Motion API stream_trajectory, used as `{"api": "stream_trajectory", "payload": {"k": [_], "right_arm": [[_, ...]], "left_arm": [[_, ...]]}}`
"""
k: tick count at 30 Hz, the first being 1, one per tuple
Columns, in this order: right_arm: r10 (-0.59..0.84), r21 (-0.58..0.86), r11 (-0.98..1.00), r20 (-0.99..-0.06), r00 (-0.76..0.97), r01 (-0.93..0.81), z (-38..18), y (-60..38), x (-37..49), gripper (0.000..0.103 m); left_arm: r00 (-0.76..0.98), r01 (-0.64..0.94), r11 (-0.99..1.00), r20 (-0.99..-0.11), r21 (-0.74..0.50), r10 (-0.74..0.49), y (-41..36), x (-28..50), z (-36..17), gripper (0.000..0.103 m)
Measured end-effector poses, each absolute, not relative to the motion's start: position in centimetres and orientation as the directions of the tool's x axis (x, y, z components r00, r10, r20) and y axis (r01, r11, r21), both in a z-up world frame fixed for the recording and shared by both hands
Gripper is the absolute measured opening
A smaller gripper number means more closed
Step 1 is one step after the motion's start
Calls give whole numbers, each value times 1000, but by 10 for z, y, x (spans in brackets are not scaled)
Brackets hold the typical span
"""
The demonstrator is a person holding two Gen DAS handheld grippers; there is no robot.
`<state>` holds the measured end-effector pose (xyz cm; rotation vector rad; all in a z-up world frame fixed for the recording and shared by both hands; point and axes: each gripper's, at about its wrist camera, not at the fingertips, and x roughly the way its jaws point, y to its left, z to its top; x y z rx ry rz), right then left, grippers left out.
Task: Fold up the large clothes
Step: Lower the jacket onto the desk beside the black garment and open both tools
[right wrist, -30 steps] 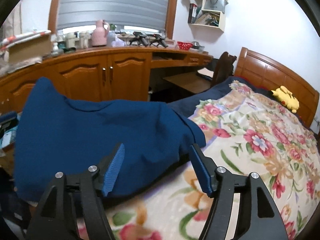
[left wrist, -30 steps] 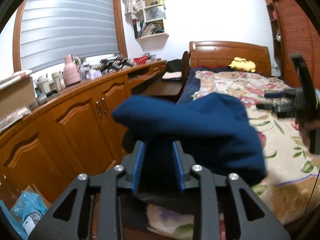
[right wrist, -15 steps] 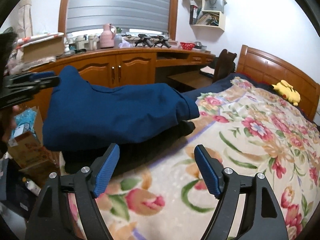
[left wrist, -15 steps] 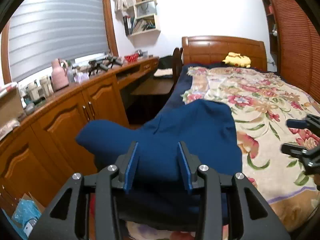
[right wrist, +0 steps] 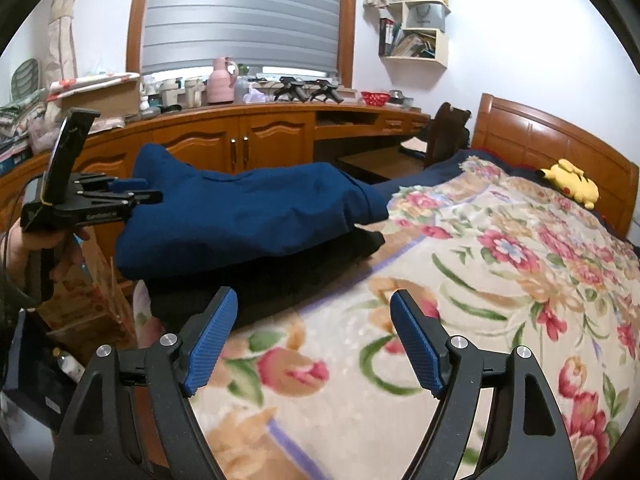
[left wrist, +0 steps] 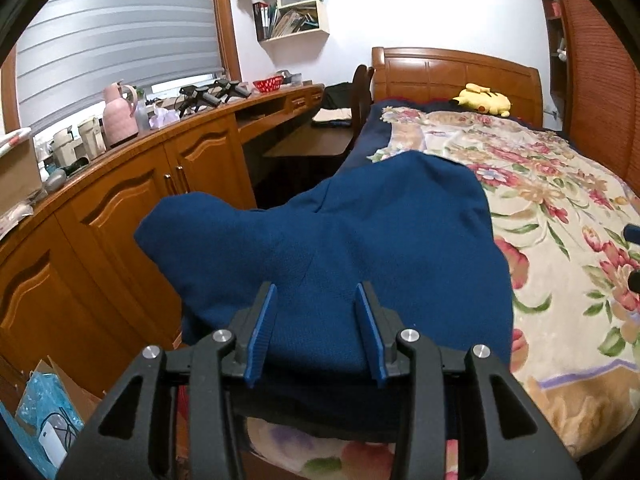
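Observation:
A folded dark blue garment lies at the near left corner of the floral bed, on top of a black folded garment. It also shows in the right wrist view. My left gripper is open, its blue pads just before the blue garment's near edge, holding nothing. It shows from the side in the right wrist view, at the garment's left end. My right gripper is wide open and empty above the bedspread, back from the clothes.
A wooden cabinet and desk run stands left of the bed, its top crowded with a pink jug and small items. A yellow plush toy lies by the headboard. A cardboard box stands on the floor by the bed corner.
My left gripper let go of the blue garment, opened and drew back; the garment settled flat on the black one. My right gripper pulled back from the clothes and opened wider.

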<state>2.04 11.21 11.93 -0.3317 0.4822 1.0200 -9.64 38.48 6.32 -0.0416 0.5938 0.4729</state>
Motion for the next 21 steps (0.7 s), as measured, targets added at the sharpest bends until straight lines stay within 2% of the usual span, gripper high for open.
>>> {"api": "stream_trajectory", "payload": {"k": [4, 7, 13, 21], "right_arm": [[724, -43, 505, -524, 450, -862, 116, 93, 16, 81], [725, -27, 517, -518, 454, -856, 113, 75, 16, 83], [702, -23, 563, -515, 492, -826, 107, 38, 18, 88], [660, -17, 635, -507, 554, -772, 98, -19, 22, 88]], "left_arm": [[736, -439, 891, -524, 112, 428, 368, -103, 73, 43], [761, -416, 902, -499, 114, 414, 348, -108, 80, 53], [805, -354, 930, -472, 104, 359, 301, -101, 86, 55], [856, -238, 968, -454, 81, 248, 230, -79, 77, 55]]}}
